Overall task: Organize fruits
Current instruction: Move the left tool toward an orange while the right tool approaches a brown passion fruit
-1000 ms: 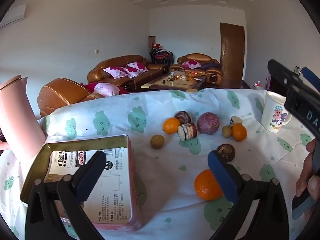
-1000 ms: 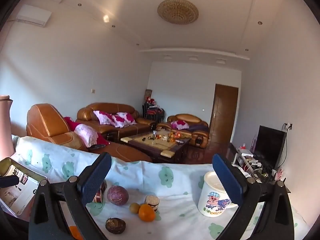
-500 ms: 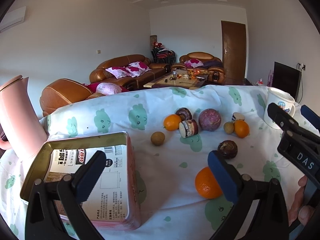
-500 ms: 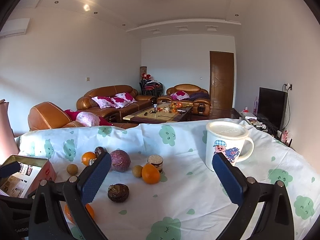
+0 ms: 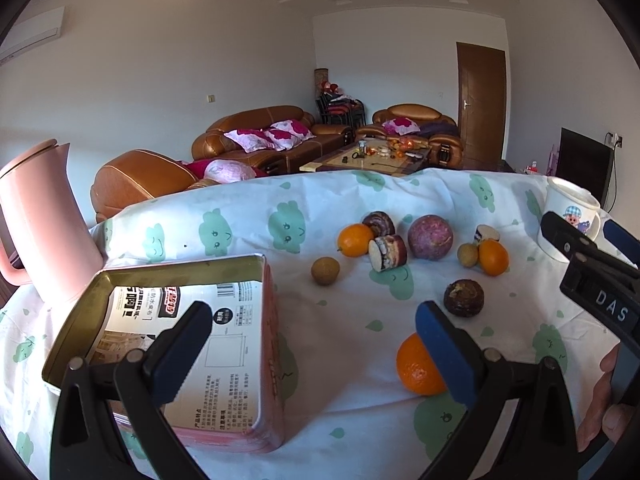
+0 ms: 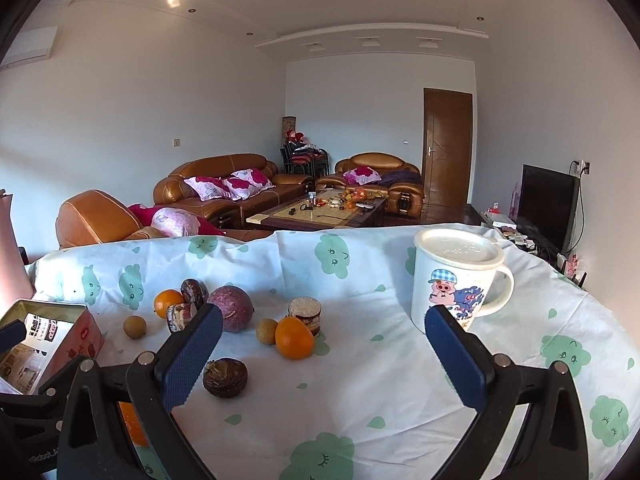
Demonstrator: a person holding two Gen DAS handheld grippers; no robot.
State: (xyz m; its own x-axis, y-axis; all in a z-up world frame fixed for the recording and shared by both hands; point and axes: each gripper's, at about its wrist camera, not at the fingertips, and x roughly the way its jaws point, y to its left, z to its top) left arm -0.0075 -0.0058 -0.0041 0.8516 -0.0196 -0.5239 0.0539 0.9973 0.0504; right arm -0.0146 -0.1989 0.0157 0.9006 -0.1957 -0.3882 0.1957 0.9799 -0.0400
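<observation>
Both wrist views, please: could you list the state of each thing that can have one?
Left gripper: open, holding nothing.
Right gripper: open, holding nothing.
Tin box: open, no fruit visible inside.
Mug: upright, lid on.
Pink jug: upright, lid on.
Door: closed.

A white cloth with green cloud faces covers the tabletop (image 5: 240, 220). At lower left of the left wrist view lies an open pink tin (image 5: 180, 344), with a pink jug (image 5: 44, 224) behind it. Oranges (image 5: 354, 239), a purple round fruit (image 5: 430, 237), small brown fruits (image 5: 325, 270) and dark cut pieces (image 5: 387, 252) lie scattered at centre. A cartoon mug (image 6: 456, 280) stands at right.
</observation>
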